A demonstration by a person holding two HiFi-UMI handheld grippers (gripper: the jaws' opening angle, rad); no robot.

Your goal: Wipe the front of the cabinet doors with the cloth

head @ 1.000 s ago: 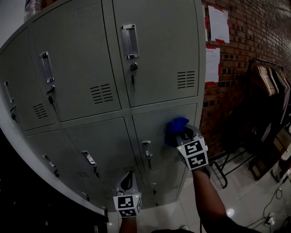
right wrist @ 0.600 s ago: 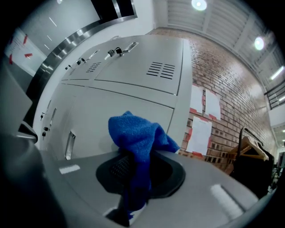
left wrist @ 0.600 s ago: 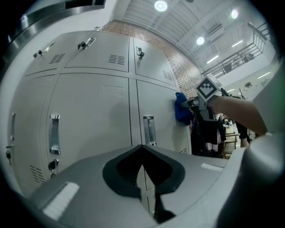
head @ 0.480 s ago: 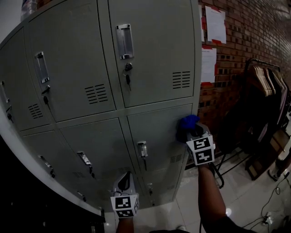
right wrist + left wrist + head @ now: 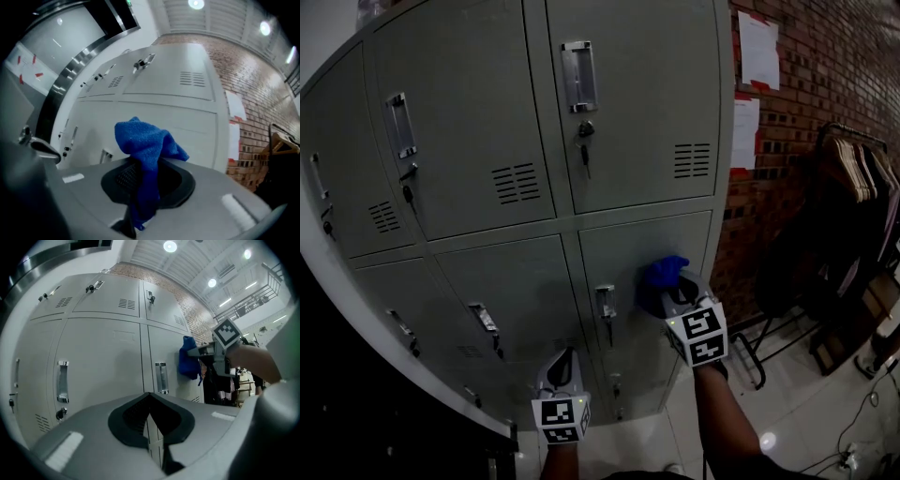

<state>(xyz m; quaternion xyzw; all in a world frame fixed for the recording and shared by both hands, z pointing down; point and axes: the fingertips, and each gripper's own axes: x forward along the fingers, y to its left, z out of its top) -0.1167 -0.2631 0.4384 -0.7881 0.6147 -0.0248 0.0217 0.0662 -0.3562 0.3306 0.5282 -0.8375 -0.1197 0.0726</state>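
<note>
The grey metal cabinet (image 5: 637, 112) has several doors with handles and keys. My right gripper (image 5: 677, 292) is shut on a blue cloth (image 5: 662, 275) and presses it against the lower right door (image 5: 623, 258), to the right of that door's handle (image 5: 606, 302). In the right gripper view the blue cloth (image 5: 145, 150) sticks up out of the closed jaws toward the door. My left gripper (image 5: 563, 367) hangs lower, in front of the bottom doors, shut with nothing in it. From the left gripper view the cloth (image 5: 188, 357) shows on the door at right.
A brick wall (image 5: 825, 66) with posted papers (image 5: 759, 47) stands right of the cabinet. A clothes rack with dark garments (image 5: 853, 206) is at the far right. The floor is glossy tile (image 5: 797, 403), with cables near the right edge.
My right gripper has carried the cloth leftward across the lower right door, back from its right edge toward the handle. The left gripper has stayed about where it was.
</note>
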